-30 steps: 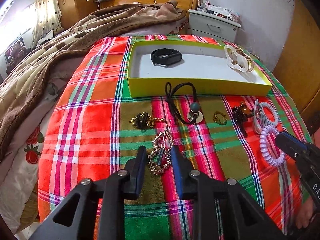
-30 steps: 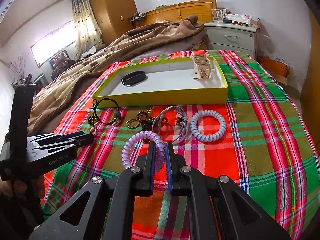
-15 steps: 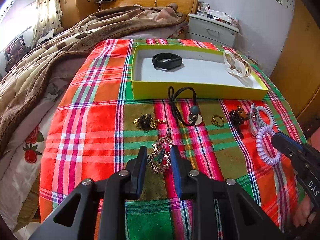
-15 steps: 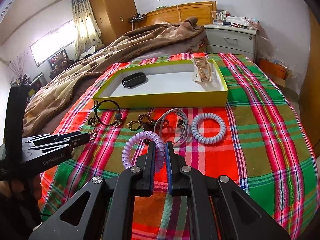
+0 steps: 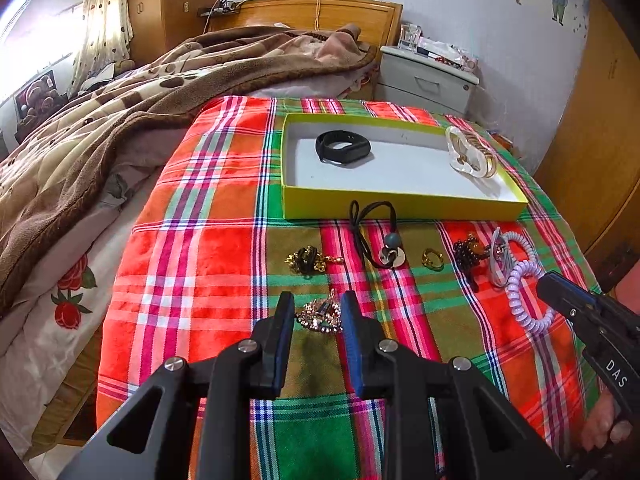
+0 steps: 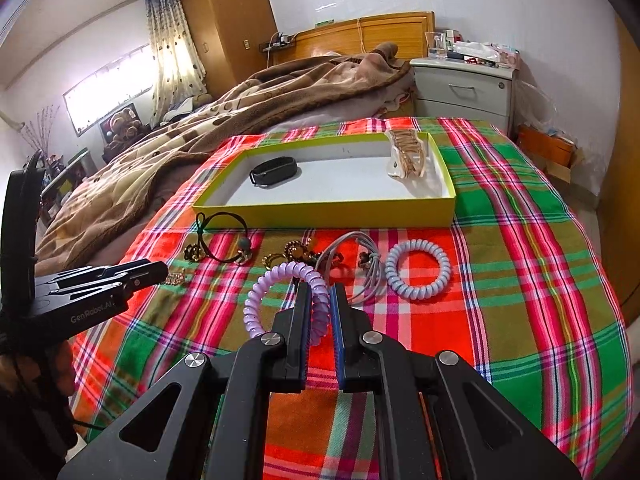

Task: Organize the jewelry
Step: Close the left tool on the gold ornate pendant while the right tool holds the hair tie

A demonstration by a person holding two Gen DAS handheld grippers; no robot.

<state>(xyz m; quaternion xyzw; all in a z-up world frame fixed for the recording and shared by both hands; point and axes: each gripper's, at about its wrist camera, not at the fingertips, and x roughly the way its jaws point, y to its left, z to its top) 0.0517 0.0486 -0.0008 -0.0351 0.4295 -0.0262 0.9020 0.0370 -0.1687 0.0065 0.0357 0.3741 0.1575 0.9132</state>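
Left gripper: over the near part of the plaid blanket, and its pads have the rhinestone hair clip pinched between them, the sparkly piece bunched up in the gap.
Right gripper: clamped tight on the lilac spiral hair tie, whose coil loops out to the left of the pads.
Yellow box: sits at the far side of the blanket, its white floor mostly bare.
In the box: a black wristband toward the left end, and a clear hair claw with gold teeth leaning at the right end.
Just in front of the box: a black cord necklace with a bead and disc, its loop reaching up to the box's near wall.
The row on the blanket: a gold-and-black chain piece on the left, then the necklace's disc, a small gold ring, a dark beaded piece and a grey elastic hair band.
Far right of the row: a pale blue spiral hair tie lies flat, just beside the grey band.
Bed: a brown patterned blanket heaped to the left, apart from the jewelry.
Hands: bare fingers show at the right gripper's handle.
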